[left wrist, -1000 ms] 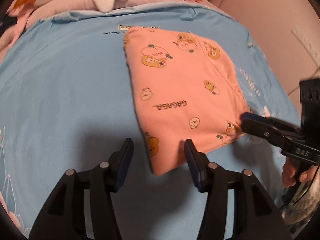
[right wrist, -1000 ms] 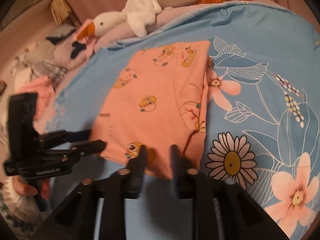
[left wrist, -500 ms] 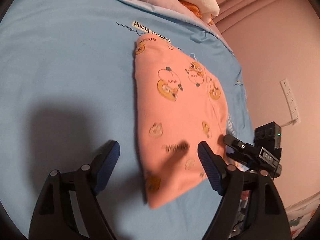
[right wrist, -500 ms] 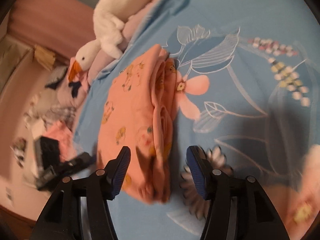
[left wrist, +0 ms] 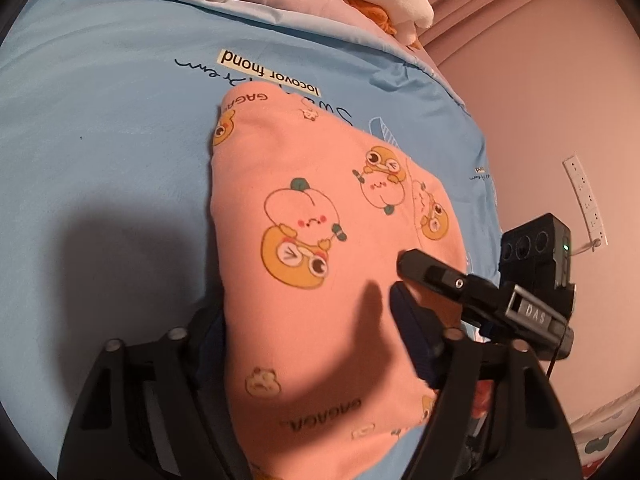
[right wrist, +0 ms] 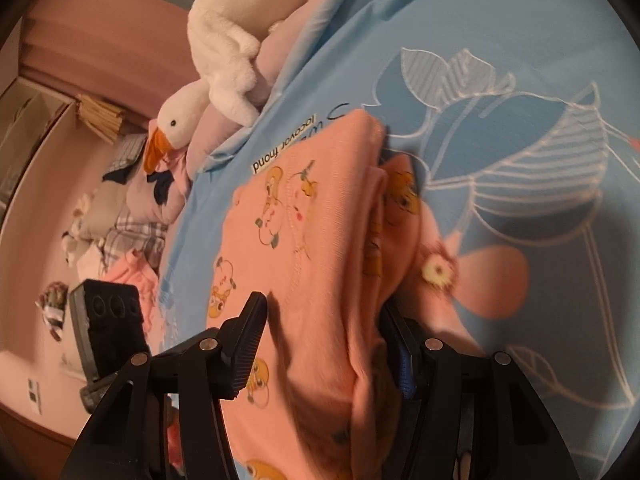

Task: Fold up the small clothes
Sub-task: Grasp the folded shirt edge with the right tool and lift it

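Note:
A folded pink garment (left wrist: 320, 264) with cartoon prints lies on the blue bedsheet (left wrist: 104, 152). My left gripper (left wrist: 308, 344) is open, and its jaws straddle the near end of the garment, one finger at each side. My right gripper (right wrist: 324, 340) is open too, with the garment (right wrist: 316, 264) between its fingers from the opposite edge. The right gripper also shows in the left wrist view (left wrist: 416, 268), its upper finger lying over the garment's right edge. The layered folded edge shows in the right wrist view (right wrist: 400, 216).
A white plush goose (right wrist: 224, 52) lies on a lilac pillow (right wrist: 288, 36) at the head of the bed. A heap of clothes (right wrist: 120, 224) sits beyond the bed's edge. A pink wall with a socket strip (left wrist: 584, 200) is close on the right.
Both grippers have opened wide and moved in onto the garment, so that it now sits between the fingers of each. The views have tilted and come closer to the cloth.

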Action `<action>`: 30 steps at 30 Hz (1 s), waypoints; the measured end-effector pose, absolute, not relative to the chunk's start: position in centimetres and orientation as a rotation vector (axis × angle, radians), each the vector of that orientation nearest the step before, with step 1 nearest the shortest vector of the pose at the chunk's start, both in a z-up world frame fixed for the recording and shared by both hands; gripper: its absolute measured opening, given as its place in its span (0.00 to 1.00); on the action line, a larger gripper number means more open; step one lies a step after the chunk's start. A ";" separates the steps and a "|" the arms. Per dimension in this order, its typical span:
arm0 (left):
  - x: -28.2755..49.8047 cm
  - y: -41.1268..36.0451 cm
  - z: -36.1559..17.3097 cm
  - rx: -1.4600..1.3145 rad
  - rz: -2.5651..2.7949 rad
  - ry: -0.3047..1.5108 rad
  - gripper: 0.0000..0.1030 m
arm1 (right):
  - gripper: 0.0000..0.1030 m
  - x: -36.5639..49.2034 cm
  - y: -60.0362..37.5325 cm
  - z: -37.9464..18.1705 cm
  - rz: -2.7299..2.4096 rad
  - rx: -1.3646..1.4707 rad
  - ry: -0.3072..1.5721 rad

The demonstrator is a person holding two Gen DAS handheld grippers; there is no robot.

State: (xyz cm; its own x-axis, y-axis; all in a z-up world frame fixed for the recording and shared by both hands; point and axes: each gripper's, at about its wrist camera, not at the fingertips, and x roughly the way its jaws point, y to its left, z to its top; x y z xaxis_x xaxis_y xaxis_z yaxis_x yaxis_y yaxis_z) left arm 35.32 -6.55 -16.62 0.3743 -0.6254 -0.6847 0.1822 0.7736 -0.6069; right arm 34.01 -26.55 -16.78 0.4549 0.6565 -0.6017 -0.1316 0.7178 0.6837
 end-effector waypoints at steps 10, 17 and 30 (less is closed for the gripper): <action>35.0 -7.1 -16.0 -0.395 -0.449 1.048 0.28 | 0.30 32.8 -24.1 -15.1 0.440 0.389 0.927; 32.1 -7.4 -13.6 -0.295 -0.447 0.996 0.24 | 0.27 28.9 -22.2 -11.8 0.425 0.259 0.804; 22.2 -5.4 -9.5 -0.216 -0.409 0.936 0.24 | 0.27 20.2 -17.9 -7.7 0.519 0.203 0.751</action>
State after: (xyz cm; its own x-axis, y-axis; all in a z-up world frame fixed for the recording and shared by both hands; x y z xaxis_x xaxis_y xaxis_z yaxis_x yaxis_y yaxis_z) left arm 22.17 -5.41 -9.50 0.5239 -0.4311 -0.7346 0.2466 0.9023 -0.3537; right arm 20.21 -17.85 -7.75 0.6128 0.5171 -0.5975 -0.3755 0.8559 0.3556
